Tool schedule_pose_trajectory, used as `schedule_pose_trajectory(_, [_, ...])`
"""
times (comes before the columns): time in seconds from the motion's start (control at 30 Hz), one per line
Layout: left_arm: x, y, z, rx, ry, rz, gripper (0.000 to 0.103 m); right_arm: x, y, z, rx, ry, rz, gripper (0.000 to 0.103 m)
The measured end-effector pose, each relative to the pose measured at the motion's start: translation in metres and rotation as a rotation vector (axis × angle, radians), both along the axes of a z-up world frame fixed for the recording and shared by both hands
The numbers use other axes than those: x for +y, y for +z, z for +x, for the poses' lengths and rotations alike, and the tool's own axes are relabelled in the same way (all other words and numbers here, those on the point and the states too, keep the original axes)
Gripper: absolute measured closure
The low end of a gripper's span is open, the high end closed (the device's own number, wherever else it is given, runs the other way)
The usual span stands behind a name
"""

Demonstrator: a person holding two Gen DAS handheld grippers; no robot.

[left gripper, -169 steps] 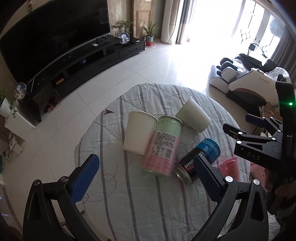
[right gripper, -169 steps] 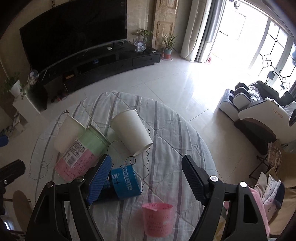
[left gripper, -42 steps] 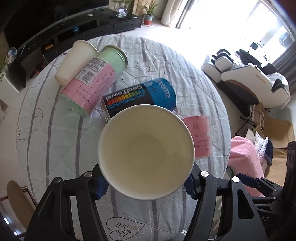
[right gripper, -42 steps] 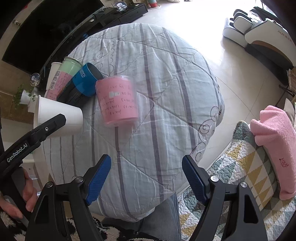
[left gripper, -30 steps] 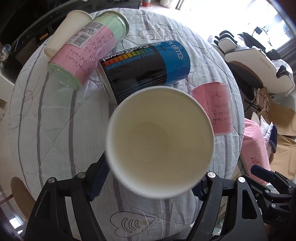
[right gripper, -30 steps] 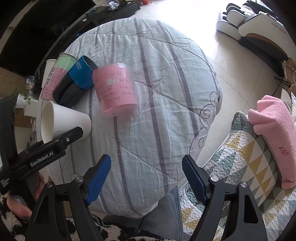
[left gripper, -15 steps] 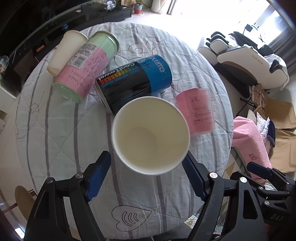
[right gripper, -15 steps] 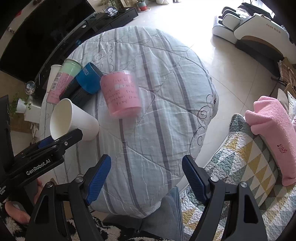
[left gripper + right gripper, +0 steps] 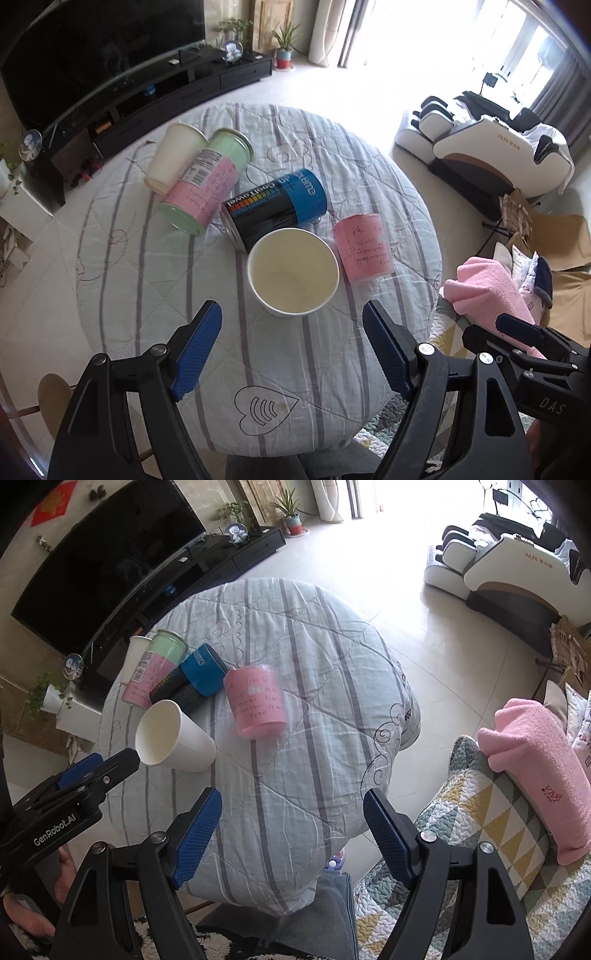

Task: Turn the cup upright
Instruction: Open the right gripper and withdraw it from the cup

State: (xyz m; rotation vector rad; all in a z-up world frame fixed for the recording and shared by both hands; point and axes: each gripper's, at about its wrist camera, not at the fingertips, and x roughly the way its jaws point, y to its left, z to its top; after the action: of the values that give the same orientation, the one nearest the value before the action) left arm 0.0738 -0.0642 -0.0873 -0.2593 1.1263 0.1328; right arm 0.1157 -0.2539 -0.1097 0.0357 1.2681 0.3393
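White paper cup (image 9: 293, 272) stands upright, mouth up, on striped quilted round surface (image 9: 147, 266); pink cup (image 9: 364, 248) at its 2 o'clock. Left gripper (image 9: 291, 349) jaws open, empty, right gripper (image 9: 291, 830) jaws open too.

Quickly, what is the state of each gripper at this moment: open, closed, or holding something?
Left gripper: open, holding nothing; the white paper cup stands upright on the table, free of it.
Right gripper: open, holding nothing.

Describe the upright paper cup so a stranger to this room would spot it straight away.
Start at the round table under the striped quilted cloth, and go to its near edge, just ahead of the open left gripper. The white paper cup stands there mouth up, between the black-and-blue can and pink cup; the other white cup lies sideways.
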Motion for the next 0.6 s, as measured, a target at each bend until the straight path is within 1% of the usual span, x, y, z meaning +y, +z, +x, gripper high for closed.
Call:
schedule_pose_trajectory(0.17, [0.0,0.021,-0.014,-0.053,-0.022,0.035,0.023,0.004,0.016,-0.012,-0.052,0.006,0.0,0.023])
schedule_pose_trajectory(0.33, [0.008,0.038,-0.029,-0.09,-0.058,0.028,0.023,0.009,0.033,-0.029,-0.096,-0.016,0.001,0.023])
schedule_pose_trajectory(0.47, [0.016,0.049,-0.041,-0.109,-0.085,0.037,0.022,0.013,0.043,-0.045,-0.127,-0.064,0.001,0.023])
schedule_pose_trajectory(0.53, [0.019,0.055,-0.049,-0.124,-0.099,0.068,0.022,0.014,0.048,-0.054,-0.143,-0.094,0.008,0.023])
schedule_pose_trajectory(0.6, [0.022,0.06,-0.056,-0.143,-0.117,0.073,0.022,0.016,0.052,-0.065,-0.158,-0.114,0.006,0.023])
